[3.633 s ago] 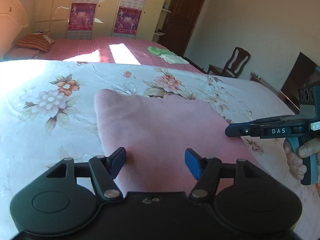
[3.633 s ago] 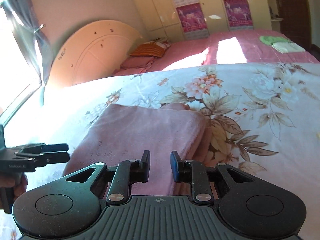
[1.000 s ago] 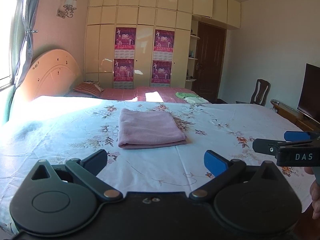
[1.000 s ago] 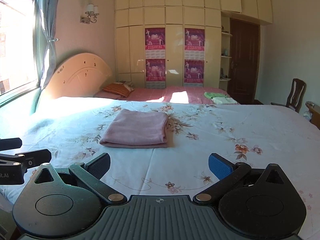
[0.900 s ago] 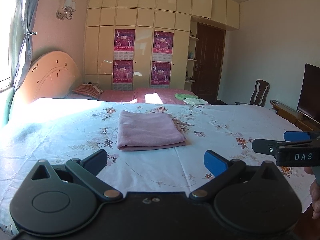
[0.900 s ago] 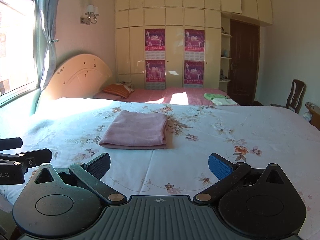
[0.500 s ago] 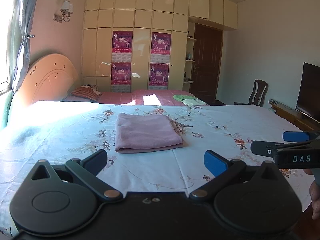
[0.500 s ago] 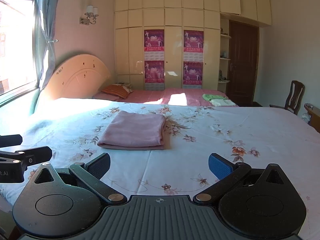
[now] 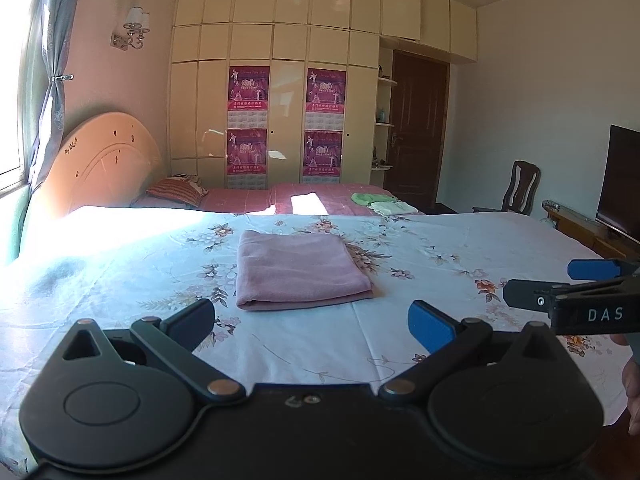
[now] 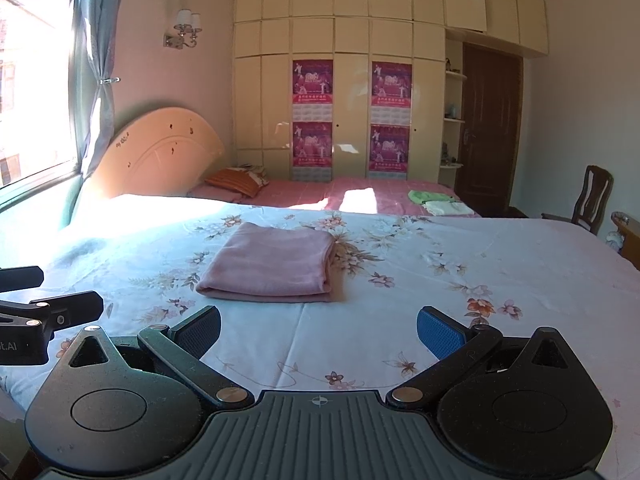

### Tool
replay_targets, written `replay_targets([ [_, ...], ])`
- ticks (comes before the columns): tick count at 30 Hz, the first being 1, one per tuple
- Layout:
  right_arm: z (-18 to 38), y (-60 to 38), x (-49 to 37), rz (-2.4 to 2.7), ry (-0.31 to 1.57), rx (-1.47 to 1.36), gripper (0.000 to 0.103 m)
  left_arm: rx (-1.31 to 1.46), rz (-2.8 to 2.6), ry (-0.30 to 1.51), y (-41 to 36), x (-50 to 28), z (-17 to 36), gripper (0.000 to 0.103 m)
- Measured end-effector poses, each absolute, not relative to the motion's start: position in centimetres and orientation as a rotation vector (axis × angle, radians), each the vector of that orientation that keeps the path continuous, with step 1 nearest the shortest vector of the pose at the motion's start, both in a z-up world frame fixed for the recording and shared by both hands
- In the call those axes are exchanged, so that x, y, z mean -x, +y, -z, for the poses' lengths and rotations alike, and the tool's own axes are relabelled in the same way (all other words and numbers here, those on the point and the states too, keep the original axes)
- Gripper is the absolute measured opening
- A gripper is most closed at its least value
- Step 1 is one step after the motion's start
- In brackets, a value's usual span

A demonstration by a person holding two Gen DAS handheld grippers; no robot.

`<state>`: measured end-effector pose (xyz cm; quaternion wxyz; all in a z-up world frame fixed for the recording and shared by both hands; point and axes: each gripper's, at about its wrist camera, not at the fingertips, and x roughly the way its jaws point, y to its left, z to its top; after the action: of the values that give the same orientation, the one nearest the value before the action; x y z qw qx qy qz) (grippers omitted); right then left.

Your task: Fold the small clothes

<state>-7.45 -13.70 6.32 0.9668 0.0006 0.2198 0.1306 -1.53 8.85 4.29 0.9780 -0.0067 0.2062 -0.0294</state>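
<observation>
The pink cloth [image 9: 298, 270] lay folded into a flat rectangle on the floral bedsheet [image 9: 440, 252], near the middle of the bed, its thick folded edge facing the cameras. Both grippers were held well back from the cloth, above the near edge of the sheet, and neither touched it. The left gripper [image 9: 312, 320] had its jaws spread wide apart with nothing between them, one dark finger to the left of the cloth and one blue pad [image 9: 430, 326] to the right. The right gripper [image 10: 319, 330] was likewise spread wide and empty, its blue pad [image 10: 440, 336] below and to the right of the cloth. In the left wrist view the right gripper appeared at the right edge, well to the right of the cloth, with a hand [image 9: 632, 396] partly showing beneath it. Beyond the cloth a second bed with a pink cover [image 9: 280, 200] carried a striped pillow [image 9: 178, 191] and a small green and white pile [image 9: 380, 203]. Behind that stood a cream wardrobe [image 9: 280, 112] with magenta posters [image 9: 248, 120], and far to the right of the cloth a wooden chair [image 9: 522, 188] and a dark television [image 9: 620, 184].
</observation>
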Motion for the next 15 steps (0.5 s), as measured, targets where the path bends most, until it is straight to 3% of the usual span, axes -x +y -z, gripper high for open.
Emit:
replay_targets([
  [15,-6.16,-13.46,7.04,-0.276,0.447,0.014,0.103,0.016,0.051,0.402,8.91,1.54,-4.26,0.103],
])
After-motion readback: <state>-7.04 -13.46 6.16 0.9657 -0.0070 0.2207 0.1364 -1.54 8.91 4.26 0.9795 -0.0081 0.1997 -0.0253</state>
